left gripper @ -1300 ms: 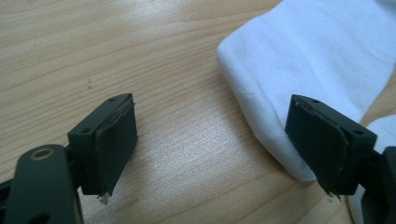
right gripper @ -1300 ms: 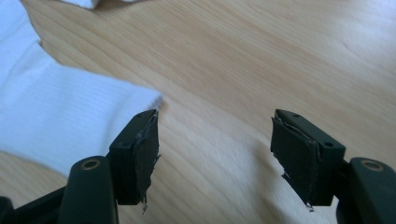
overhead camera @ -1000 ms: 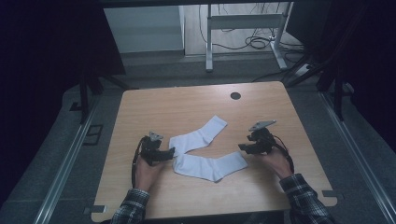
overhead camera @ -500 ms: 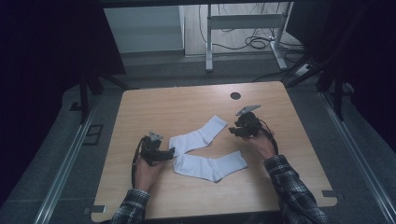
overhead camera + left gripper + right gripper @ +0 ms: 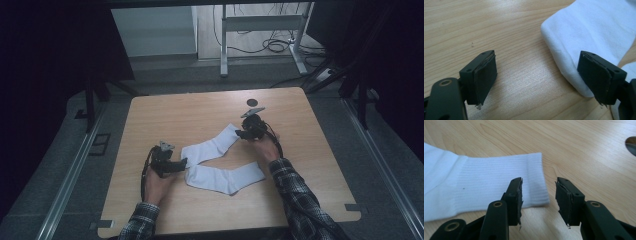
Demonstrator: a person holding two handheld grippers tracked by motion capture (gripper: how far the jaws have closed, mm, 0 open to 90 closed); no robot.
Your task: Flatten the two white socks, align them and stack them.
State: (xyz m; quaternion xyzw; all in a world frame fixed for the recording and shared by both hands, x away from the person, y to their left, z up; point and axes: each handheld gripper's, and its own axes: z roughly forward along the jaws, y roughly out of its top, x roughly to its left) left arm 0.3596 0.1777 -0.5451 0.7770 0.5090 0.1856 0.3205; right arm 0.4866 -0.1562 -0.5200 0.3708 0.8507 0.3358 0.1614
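High view: two white socks lie crossed mid-bench, left tongs at the toe end, right tongs at a cuff. Right gripper view reveals the ribbed cuff beside its parted, empty jaws; left gripper view shows released jaws straddling a toe.

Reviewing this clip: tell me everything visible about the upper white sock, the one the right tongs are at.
The upper white sock looks like soft knit cotton and lies flat and slanted on the wooden table. Its ribbed cuff points toward the right tongs, whose jaws stand open around the cuff's corner without pinching it. Its rounded toe lies beside the open left tongs, against one jaw, and meets the lower sock.
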